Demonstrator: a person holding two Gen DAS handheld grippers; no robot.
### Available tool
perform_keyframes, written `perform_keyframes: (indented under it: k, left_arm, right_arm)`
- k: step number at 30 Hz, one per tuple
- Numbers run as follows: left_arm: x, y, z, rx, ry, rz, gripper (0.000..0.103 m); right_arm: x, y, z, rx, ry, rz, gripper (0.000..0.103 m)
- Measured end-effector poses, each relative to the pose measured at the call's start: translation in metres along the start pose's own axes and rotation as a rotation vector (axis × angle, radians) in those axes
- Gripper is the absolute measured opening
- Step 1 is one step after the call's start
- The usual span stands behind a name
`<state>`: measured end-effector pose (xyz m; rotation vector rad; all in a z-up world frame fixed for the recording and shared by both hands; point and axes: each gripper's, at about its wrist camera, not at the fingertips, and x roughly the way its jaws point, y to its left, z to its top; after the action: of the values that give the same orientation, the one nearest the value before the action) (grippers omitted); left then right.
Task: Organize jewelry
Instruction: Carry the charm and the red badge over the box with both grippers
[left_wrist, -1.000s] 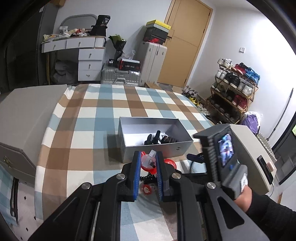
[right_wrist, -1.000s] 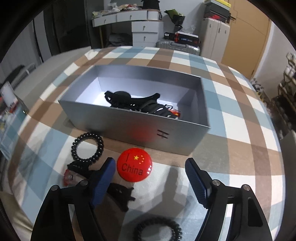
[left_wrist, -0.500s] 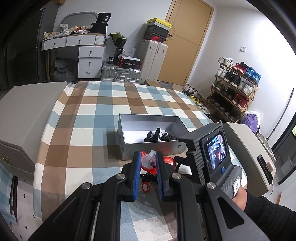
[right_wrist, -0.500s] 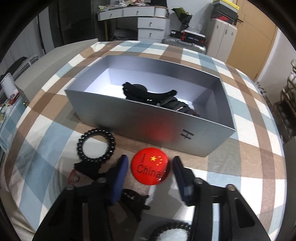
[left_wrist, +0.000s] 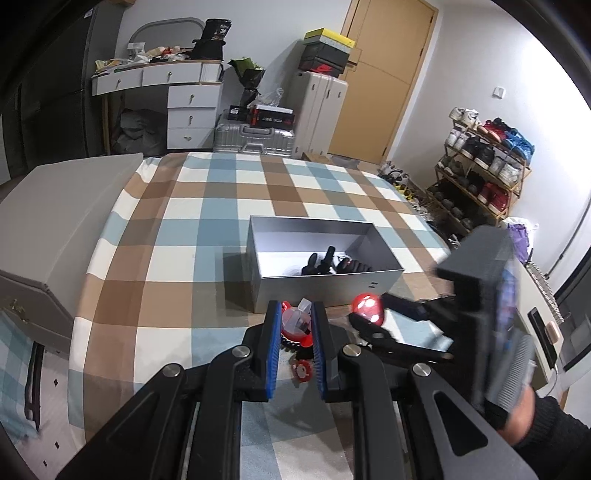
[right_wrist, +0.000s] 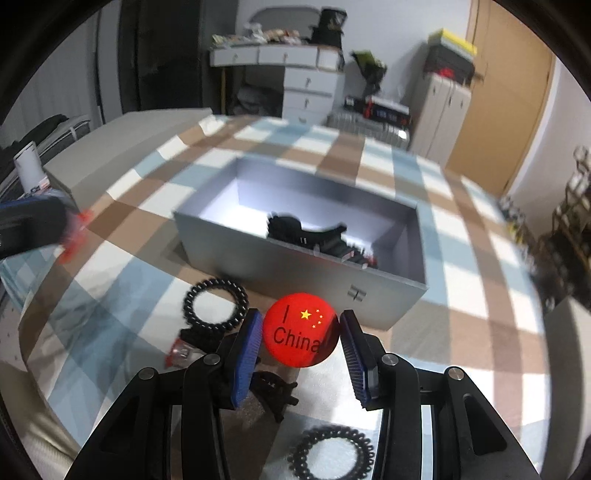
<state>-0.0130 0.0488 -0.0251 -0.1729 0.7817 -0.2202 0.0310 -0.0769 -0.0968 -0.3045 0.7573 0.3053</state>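
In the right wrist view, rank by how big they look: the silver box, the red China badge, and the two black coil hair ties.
1. Silver box
2. Red China badge, enlarged by nearness
3. Coil hair ties, upper and lower: about alike, unranked

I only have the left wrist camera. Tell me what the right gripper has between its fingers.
Observer: The right gripper is shut on a round red badge printed "I China" with yellow stars.
Operator: Report what lies loose on the cloth around it.
Observer: Two black spiral hair ties: one to the left of the gripper, one nearer the camera.
Operator: Name anything else there.
Observer: A black claw clip lies below the gripper's left finger.
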Motion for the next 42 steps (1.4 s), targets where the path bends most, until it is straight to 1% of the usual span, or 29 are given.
perform_keyframes:
  k: [5, 9, 13, 15, 20, 22, 24, 26, 27, 29, 31, 32, 34, 36, 38, 42]
  left_arm:
    - [0.005, 0.000, 0.000, -0.006, 0.006, 0.030, 0.011]
    - [0.007, 0.001, 0.005, -0.004, 0.008, 0.038, 0.011]
    - [0.011, -0.001, 0.016, 0.004, 0.006, 0.058, 0.011]
    - [0.012, -0.006, 0.021, 0.022, 0.000, 0.068, 0.011]
    - [0.022, -0.021, 0.036, 0.092, 0.007, 0.059, 0.011]
    - [0.031, -0.024, 0.045, 0.127, 0.006, 0.075, 0.011]
    - [0.039, -0.024, 0.052, 0.141, 0.006, 0.078, 0.011]
    - [0.050, -0.021, 0.058, 0.138, 0.016, 0.055, 0.011]
    - [0.055, -0.021, 0.060, 0.142, 0.018, 0.056, 0.011]
    - [0.064, -0.020, 0.064, 0.147, 0.022, 0.065, 0.011]
    - [0.075, -0.017, 0.066, 0.135, 0.035, 0.098, 0.011]
    - [0.078, -0.016, 0.066, 0.129, 0.042, 0.097, 0.011]
    - [0.086, -0.012, 0.066, 0.119, 0.051, 0.078, 0.011]
    - [0.093, -0.011, 0.065, 0.115, 0.065, 0.074, 0.011]
    - [0.101, -0.008, 0.064, 0.105, 0.086, 0.055, 0.011]
    - [0.110, -0.002, 0.064, 0.087, 0.111, 0.045, 0.011]
  right_arm:
    - [-0.022, 0.003, 0.004, -0.012, -0.072, 0.031, 0.042]
    - [-0.035, -0.001, 0.005, 0.003, -0.112, 0.047, 0.042]
    - [-0.043, -0.007, 0.008, 0.024, -0.136, 0.060, 0.042]
    - [-0.047, -0.013, 0.012, 0.047, -0.149, 0.070, 0.042]
    - [-0.054, -0.038, 0.029, 0.110, -0.184, 0.108, 0.042]
    - [-0.053, -0.045, 0.036, 0.118, -0.188, 0.090, 0.042]
    - [-0.049, -0.050, 0.044, 0.106, -0.184, 0.048, 0.042]
    - [-0.045, -0.052, 0.052, 0.093, -0.190, 0.017, 0.042]
    - [-0.043, -0.052, 0.054, 0.087, -0.189, 0.009, 0.042]
    - [-0.037, -0.050, 0.061, 0.075, -0.187, -0.008, 0.042]
    - [-0.032, -0.048, 0.066, 0.063, -0.188, -0.021, 0.042]
    - [-0.029, -0.047, 0.068, 0.052, -0.189, -0.029, 0.042]
    - [-0.022, -0.045, 0.071, 0.037, -0.191, -0.039, 0.042]
    - [-0.014, -0.046, 0.071, 0.033, -0.185, -0.043, 0.042]
    - [-0.006, -0.050, 0.071, 0.042, -0.170, -0.034, 0.042]
    - [0.005, -0.058, 0.071, 0.073, -0.141, -0.006, 0.042]
